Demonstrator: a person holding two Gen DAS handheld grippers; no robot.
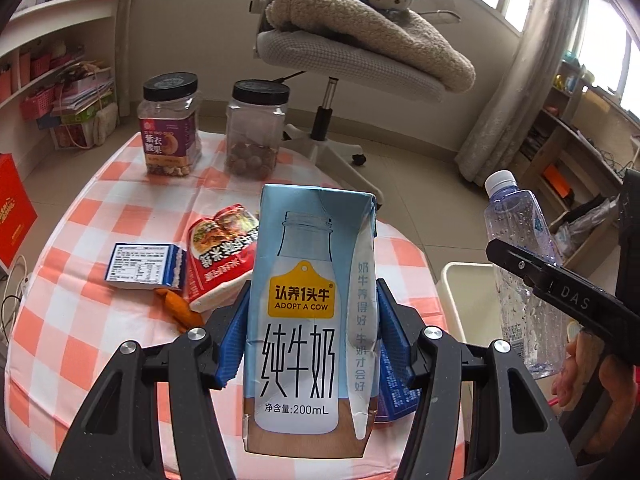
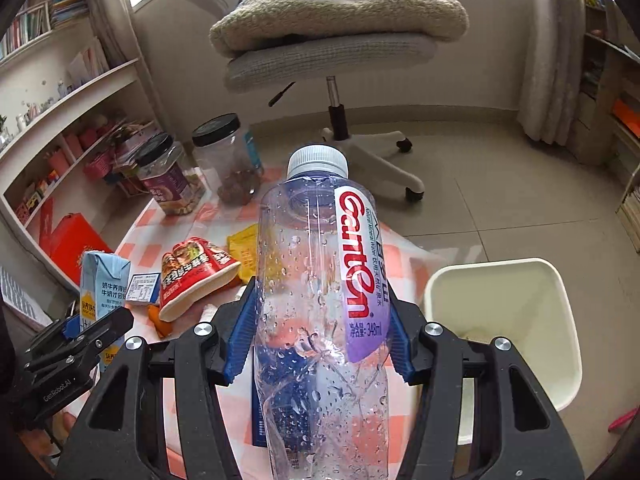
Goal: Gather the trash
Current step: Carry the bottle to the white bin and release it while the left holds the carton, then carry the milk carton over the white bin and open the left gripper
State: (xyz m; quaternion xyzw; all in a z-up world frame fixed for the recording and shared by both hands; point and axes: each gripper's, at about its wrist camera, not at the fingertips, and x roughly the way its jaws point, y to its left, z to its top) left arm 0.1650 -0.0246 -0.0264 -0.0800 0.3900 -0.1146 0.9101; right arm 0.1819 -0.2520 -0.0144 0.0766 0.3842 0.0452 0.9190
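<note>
A small room with pale floor tiles, bookshelves and a swivel chair (image 2: 328,60) heaped with a fleece blanket lay beyond a round desk (image 1: 100,200) under an orange-and-white checked cloth. The left claw (image 1: 310,344) pinched a milk carton (image 1: 310,312), a smooth, sharp-edged blue box held upright between the blue pads. The right claw (image 2: 322,328) pinched a clear water bottle (image 2: 320,300), thin ribbed plastic beaded with droplets, white cap pointing away from the camera. The cream plastic bin (image 2: 520,312) stood on the floor just off the desk's edge, to the right of both claws and nearer the right one, so the bottle would probably go in first. A red instant-noodle cup (image 2: 192,276) on its side, a flat blue-white box (image 1: 144,266) and a yellow wrapper (image 2: 244,252) lay on the cloth.
</note>
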